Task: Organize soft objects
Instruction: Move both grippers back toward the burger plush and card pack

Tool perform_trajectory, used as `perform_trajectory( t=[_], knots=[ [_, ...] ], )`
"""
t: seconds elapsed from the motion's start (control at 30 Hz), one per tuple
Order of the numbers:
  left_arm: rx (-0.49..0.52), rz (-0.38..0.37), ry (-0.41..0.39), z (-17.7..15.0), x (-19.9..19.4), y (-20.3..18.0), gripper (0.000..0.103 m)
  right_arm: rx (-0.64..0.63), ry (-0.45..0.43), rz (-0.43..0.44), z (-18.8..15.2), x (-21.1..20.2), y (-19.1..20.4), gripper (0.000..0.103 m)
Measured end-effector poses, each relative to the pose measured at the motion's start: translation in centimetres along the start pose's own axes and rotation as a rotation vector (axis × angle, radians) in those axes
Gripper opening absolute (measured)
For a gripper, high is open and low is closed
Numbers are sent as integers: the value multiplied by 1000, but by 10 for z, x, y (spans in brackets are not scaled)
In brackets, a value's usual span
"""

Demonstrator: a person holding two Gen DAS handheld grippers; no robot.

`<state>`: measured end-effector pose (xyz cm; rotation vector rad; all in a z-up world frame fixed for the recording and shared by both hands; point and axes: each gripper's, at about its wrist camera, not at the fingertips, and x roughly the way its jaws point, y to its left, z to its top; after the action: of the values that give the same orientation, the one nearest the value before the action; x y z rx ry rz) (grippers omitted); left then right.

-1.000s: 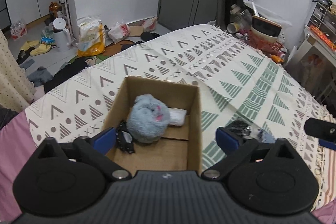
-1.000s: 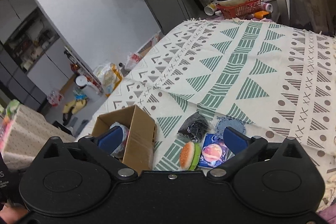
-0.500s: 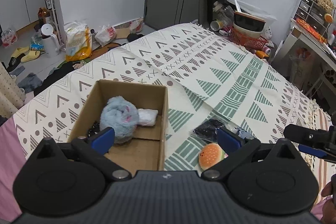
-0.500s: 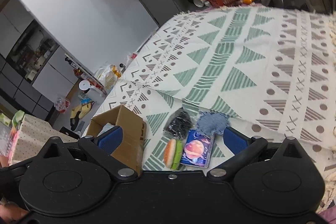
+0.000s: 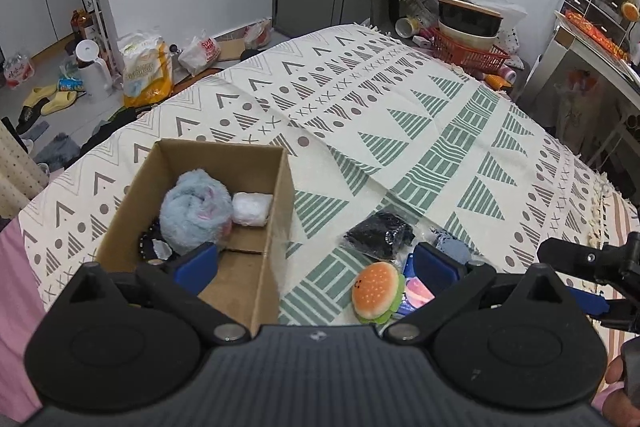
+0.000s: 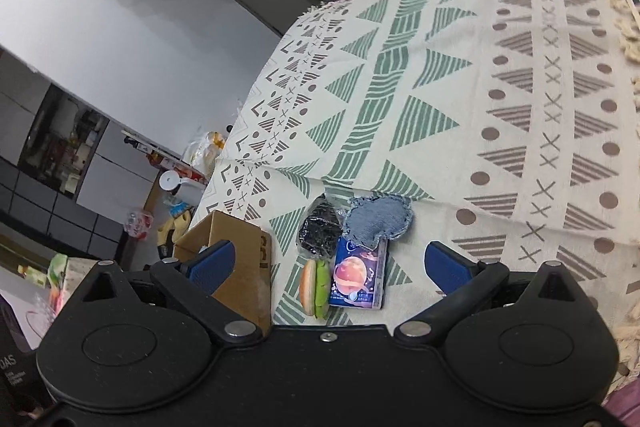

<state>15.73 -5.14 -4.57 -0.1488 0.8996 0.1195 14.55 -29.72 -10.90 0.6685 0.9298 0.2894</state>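
Observation:
An open cardboard box (image 5: 276,227) (image 6: 240,251) rests on the patterned bedspread (image 5: 400,131); inside lie a fluffy blue-grey plush (image 5: 196,215), a white soft roll (image 5: 252,209) and a dark item. Right of the box sit a burger plush (image 5: 378,293) (image 6: 316,287), a black packet (image 5: 378,237) (image 6: 320,231), a denim heart pad (image 6: 378,221) and a blue tissue pack (image 6: 358,277). My left gripper (image 5: 316,261) is open above the box's right wall. My right gripper (image 6: 328,261) is open, hovering over the burger and tissue pack, holding nothing.
A red basket (image 5: 472,53) with a bowl stands past the bed's far edge. Bags, a white jug (image 5: 94,69) and slippers lie on the floor at the left. Drawers and a shelf stand at the right. The bedspread's fringe (image 6: 624,23) marks its right edge.
The left gripper's view has swung right, from centred over the box to between the box and the loose items. The right gripper has come nearer the burger and tissue pack. Both stay open.

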Motion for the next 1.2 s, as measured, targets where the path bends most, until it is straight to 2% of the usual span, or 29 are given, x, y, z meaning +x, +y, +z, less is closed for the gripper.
perform_trajectory(
  t=[0.1, 0.13, 0.3, 0.4, 0.5, 0.67, 0.73, 0.97, 1.2],
  knots=[
    [0, -12, 7, -1, 5, -8, 102, 34, 24, 7, -1, 6, -5, 93],
    [3, -17, 12, -1, 7, -11, 101, 47, 22, 3, -1, 7, -8, 88],
    [20, -53, 40, -5, 20, -25, 98, 134, 42, -14, -3, 16, -22, 78],
    [36, -65, 47, -8, 30, -32, 91, 148, 59, -20, -5, 24, -24, 77],
    [35, -81, 69, -11, 41, -36, 78, 161, 78, -29, -7, 32, -25, 75],
    [30, -109, 105, -19, 61, -39, 58, 194, 108, -48, -7, 49, -30, 66],
    [19, -123, 126, -21, 70, -38, 54, 196, 116, -52, -7, 55, -31, 63],
    [-3, -165, 174, -25, 97, -39, 51, 206, 162, -73, -6, 79, -36, 61],
    [13, -165, 229, -34, 122, -42, 51, 196, 208, -68, -5, 98, -36, 61]
  ],
)
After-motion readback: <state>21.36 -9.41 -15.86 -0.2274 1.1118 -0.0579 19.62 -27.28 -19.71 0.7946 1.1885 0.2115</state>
